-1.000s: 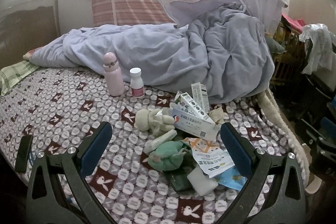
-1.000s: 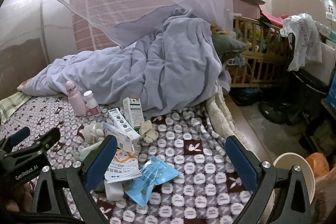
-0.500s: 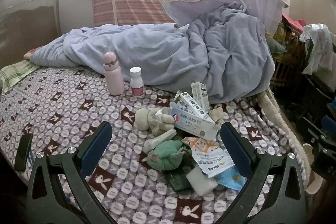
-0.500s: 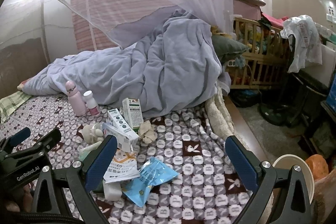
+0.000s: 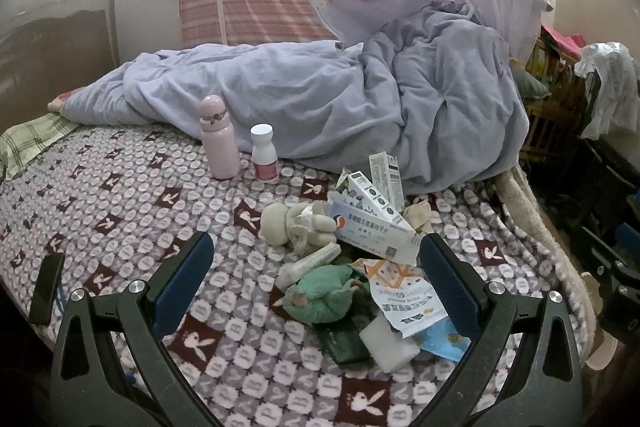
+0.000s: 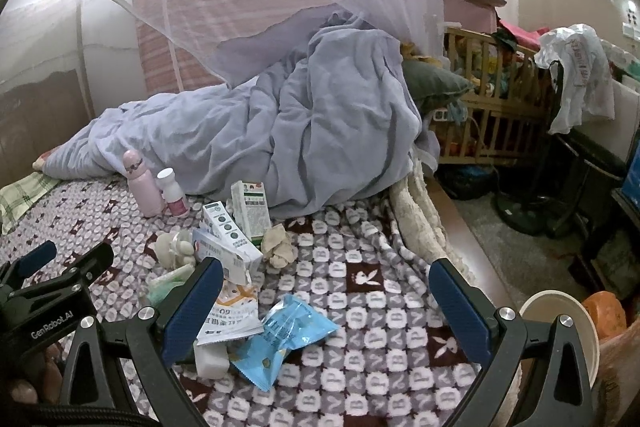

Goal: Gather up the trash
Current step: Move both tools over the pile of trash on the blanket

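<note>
Both views have barely shifted over the last second: the litter sits a shade higher and farther in the left wrist view, and the blue wrapper has slid slightly nearer the middle of the right wrist view. From the tools outward: the left gripper (image 5: pixel 316 275) has its blue-padded jaws spread wide and empty, hovering over the patterned purple rabbit-print blanket (image 5: pixel 120 211), with the heap of trash lying straight ahead between its fingers. The right gripper (image 6: pixel 326 297) is likewise spread and holds nothing, and the crinkled light-blue plastic wrapper (image 6: pixel 288 335) lies on the blanket just inside its left finger, long axis slanting from near left to far right. In the left wrist view that wrapper (image 5: pixel 444 339) is only a corner tucked under the white-and-orange printed sachet (image 5: pixel 404 299) at the near right edge of the heap, so the right gripper looks the better placed for it, needing a small move left and down. Beyond lie a white foam-like block (image 5: pixel 386 343), a green crumpled cloth (image 5: pixel 320 299) and white medicine cartons (image 5: pixel 372 223). Farther back a pink bottle (image 5: pixel 218 139) and a small white pill bottle (image 5: pixel 264 155) stand upright against the lilac quilt (image 5: pixel 340 99).
</note>
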Demonstrator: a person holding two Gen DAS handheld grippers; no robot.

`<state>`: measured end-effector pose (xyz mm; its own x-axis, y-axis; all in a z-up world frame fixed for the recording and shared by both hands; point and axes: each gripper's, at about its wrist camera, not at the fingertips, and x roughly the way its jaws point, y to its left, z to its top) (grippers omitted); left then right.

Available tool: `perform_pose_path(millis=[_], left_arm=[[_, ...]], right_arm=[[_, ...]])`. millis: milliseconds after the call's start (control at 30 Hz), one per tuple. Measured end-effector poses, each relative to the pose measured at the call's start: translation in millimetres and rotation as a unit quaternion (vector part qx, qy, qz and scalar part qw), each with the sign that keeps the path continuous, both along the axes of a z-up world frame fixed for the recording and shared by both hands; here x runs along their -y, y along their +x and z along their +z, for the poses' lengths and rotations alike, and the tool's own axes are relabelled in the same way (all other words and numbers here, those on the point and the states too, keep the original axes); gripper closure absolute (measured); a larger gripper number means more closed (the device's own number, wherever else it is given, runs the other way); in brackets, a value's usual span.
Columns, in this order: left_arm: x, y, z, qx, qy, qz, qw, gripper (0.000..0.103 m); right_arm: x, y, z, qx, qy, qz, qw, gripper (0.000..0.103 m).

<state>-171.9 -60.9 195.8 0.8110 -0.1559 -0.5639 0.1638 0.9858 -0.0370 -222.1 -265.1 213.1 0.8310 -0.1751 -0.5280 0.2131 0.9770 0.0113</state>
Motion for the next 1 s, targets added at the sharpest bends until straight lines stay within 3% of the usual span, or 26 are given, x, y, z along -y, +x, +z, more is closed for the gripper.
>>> perform_pose_path(millis=[1000], left_arm=[[0.2,11.8,-14.5,-0.013,-0.007,0.009,0.9999,0.001]], right_arm=[[5.8,11.5,-20.1,-0.032,0.018,0.002,0.999,0.001]])
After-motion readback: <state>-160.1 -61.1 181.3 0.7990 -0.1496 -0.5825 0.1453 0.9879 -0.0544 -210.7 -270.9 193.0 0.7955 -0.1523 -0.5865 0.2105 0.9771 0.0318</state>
